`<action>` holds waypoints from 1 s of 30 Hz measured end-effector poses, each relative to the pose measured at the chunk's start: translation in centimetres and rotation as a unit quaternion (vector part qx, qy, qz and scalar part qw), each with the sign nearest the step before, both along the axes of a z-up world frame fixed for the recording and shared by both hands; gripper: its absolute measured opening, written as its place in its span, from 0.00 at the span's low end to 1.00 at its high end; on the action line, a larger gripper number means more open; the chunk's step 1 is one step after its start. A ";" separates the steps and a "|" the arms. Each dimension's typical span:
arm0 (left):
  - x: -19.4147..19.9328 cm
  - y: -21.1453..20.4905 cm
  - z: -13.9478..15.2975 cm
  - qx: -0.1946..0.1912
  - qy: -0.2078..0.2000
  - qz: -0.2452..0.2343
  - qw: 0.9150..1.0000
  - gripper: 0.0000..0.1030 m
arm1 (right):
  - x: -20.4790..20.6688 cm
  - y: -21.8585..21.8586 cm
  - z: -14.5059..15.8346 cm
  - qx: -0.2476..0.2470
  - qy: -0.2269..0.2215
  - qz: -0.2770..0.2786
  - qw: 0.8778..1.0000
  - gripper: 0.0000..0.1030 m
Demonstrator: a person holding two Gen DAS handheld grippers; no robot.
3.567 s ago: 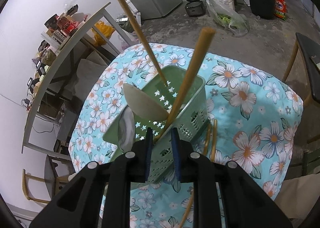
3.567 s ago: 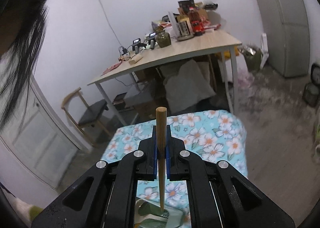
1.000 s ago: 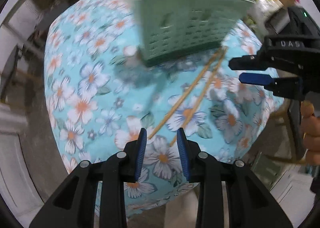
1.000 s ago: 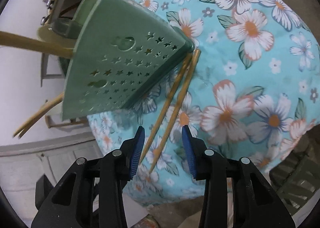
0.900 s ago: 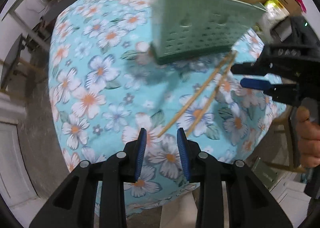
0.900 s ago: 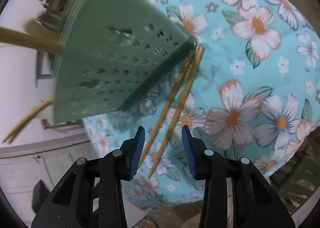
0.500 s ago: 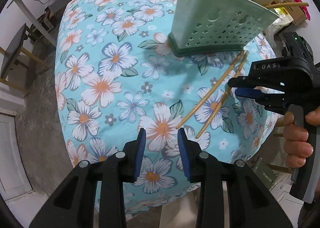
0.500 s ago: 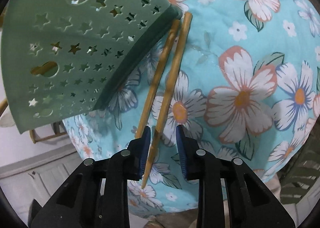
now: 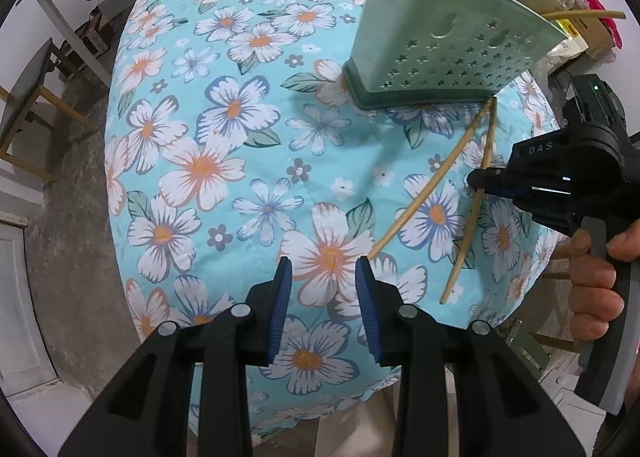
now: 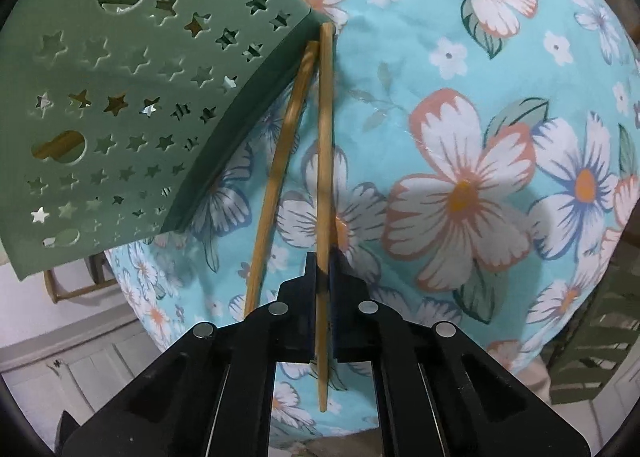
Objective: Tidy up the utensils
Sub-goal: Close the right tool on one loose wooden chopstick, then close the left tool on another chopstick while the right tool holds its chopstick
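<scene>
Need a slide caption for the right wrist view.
Right gripper shut on one chopstick beside the green holder.

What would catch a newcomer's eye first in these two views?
Most striking is the right gripper, its fingers closed on one wooden chopstick lying on the floral tablecloth; a second chopstick lies just beside it. Their far ends reach the base of the green star-punched utensil holder, which already holds utensils. The left gripper hangs open and empty over the cloth.
</scene>
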State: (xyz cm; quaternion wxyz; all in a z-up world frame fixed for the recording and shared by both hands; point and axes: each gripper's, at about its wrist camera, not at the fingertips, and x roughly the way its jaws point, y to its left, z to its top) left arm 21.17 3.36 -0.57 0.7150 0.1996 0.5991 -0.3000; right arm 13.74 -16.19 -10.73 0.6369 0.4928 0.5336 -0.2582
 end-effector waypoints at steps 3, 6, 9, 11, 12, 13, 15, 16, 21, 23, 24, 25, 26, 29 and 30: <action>-0.4 -0.4 -0.1 -0.002 -0.001 -0.010 1.000 0.30 | -1.4 -1.0 0.7 -0.007 0.003 0.005 1.000 0.03; -1.2 -1.1 0.1 -0.010 -0.009 -0.033 0.999 0.30 | -3.2 -2.4 1.2 -0.022 0.012 0.004 1.000 0.03; -2.4 -2.9 0.4 -0.024 -0.033 -0.086 0.995 0.30 | -4.4 -3.8 1.5 -0.030 0.016 0.004 0.999 0.03; -3.2 -4.3 0.6 -0.031 -0.057 -0.129 0.989 0.30 | -4.9 -4.7 1.6 -0.032 0.018 0.008 0.999 0.03; -3.5 -4.9 0.6 -0.033 -0.065 -0.144 0.987 0.30 | -5.1 -5.1 1.6 -0.032 0.017 0.011 0.999 0.03; -4.0 -5.9 0.4 -0.032 -0.081 -0.170 0.982 0.30 | -5.5 -5.6 1.7 -0.032 0.015 0.014 0.999 0.03; -4.5 -7.3 -0.3 -0.024 -0.100 -0.201 0.974 0.30 | -5.9 -6.1 1.7 -0.030 0.013 0.015 0.999 0.03; -4.6 -7.8 -0.6 -0.021 -0.106 -0.210 0.972 0.30 | -6.2 -6.4 1.7 -0.028 0.011 0.016 0.999 0.03; -4.6 -10.1 -2.4 0.004 -0.138 -0.247 0.959 0.30 | -8.5 -8.8 2.3 -0.019 0.008 0.013 1.000 0.03; -4.8 -10.7 -3.3 0.016 -0.149 -0.257 0.955 0.30 | -9.0 -9.0 2.1 -0.014 0.005 0.012 1.000 0.03; -4.8 -10.8 -3.6 0.021 -0.153 -0.261 0.953 0.30 | -9.2 -9.1 2.6 -0.013 0.004 0.012 1.000 0.03; -4.8 -11.0 -3.9 0.026 -0.157 -0.265 0.951 0.28 | -9.4 -9.3 2.7 -0.012 0.003 0.013 1.000 0.03; -4.8 -11.2 -4.3 0.030 -0.158 -0.269 0.950 0.24 | -9.6 -9.5 2.7 -0.011 0.003 0.014 1.000 0.03; -4.8 -11.1 -5.1 0.040 -0.160 -0.277 0.947 0.11 | -9.5 -9.7 2.7 -0.008 0.002 0.016 1.000 0.03; -4.9 -11.2 -5.2 0.039 -0.159 -0.279 0.946 0.10 | -9.3 -9.4 2.6 -0.008 0.002 0.017 1.000 0.03</action>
